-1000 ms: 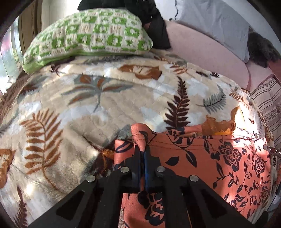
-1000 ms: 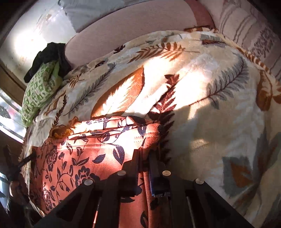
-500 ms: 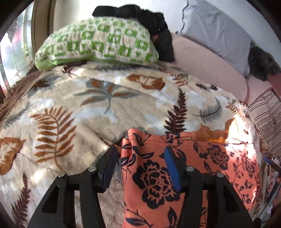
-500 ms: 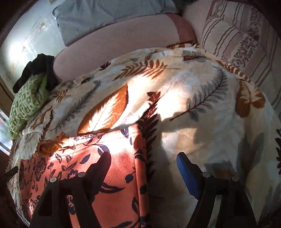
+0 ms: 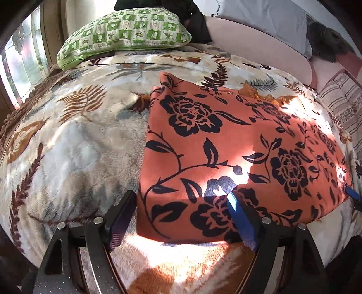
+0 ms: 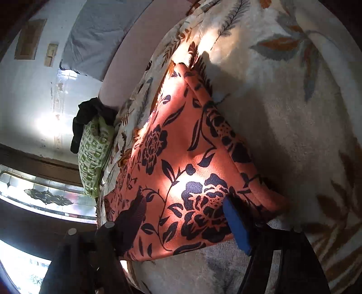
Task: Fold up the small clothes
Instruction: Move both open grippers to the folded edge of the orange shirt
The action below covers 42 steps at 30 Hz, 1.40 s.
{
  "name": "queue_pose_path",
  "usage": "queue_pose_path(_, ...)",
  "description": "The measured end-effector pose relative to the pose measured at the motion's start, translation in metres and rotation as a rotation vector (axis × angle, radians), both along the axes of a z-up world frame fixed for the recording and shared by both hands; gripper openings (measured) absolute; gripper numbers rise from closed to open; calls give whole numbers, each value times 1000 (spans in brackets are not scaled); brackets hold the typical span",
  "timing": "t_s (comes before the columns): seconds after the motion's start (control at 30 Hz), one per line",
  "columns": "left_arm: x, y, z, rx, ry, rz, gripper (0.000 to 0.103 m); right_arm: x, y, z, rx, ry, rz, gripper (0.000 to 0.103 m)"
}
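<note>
An orange garment with black flowers (image 5: 226, 144) lies folded flat on a leaf-print blanket (image 5: 74, 140). It also shows in the right wrist view (image 6: 181, 171). My left gripper (image 5: 181, 217) is open and empty, its fingers standing wide apart over the garment's near left corner. My right gripper (image 6: 185, 217) is open and empty over the garment's near right edge, and this view is strongly tilted. The right gripper's blue pad shows at the far right of the left wrist view (image 5: 353, 193).
A green checked pillow (image 5: 124, 34) with dark clothes (image 5: 192, 20) behind it lies at the bed's far left. A pink bolster (image 5: 255, 43), a grey pillow (image 5: 267, 15) and a striped cushion (image 5: 341, 99) line the far and right side. A window (image 6: 45, 199) is on the left.
Both grippers were shut on the garment's far corners, then opened and let go. They have drawn back to the near edge, and the garment now lies flat.
</note>
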<state>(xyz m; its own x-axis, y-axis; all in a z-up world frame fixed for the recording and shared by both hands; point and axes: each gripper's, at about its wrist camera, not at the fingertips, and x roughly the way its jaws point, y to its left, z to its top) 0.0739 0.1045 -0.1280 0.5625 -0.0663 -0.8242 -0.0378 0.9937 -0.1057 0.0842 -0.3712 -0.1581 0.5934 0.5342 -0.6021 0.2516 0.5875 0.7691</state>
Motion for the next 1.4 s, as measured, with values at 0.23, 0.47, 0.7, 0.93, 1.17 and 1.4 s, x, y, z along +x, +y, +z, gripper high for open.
queue_pose_path(0.23,-6,4,-13,38,5,8,84,6,20,42,4,-172,102,91)
queue_pose_path(0.47,-21,9,24,-12,-105,23,86,11,-7,28,-4,-47,15,85)
queue_pose_path(0.7,10,1,-30,50,100,2,88,69,13,50,-14,-151,149,88)
queue_pose_path(0.93,9,-5,43,-18,-136,-47,89,96,1,30,10,-78,127,84)
queue_pose_path(1.17,126,0,11,-149,-42,-52,89,172,-16,-4,109,-17,123,88)
queue_pose_path(1.4,138,22,-25,-110,30,110,88,163,-39,7,268,-124,51,89)
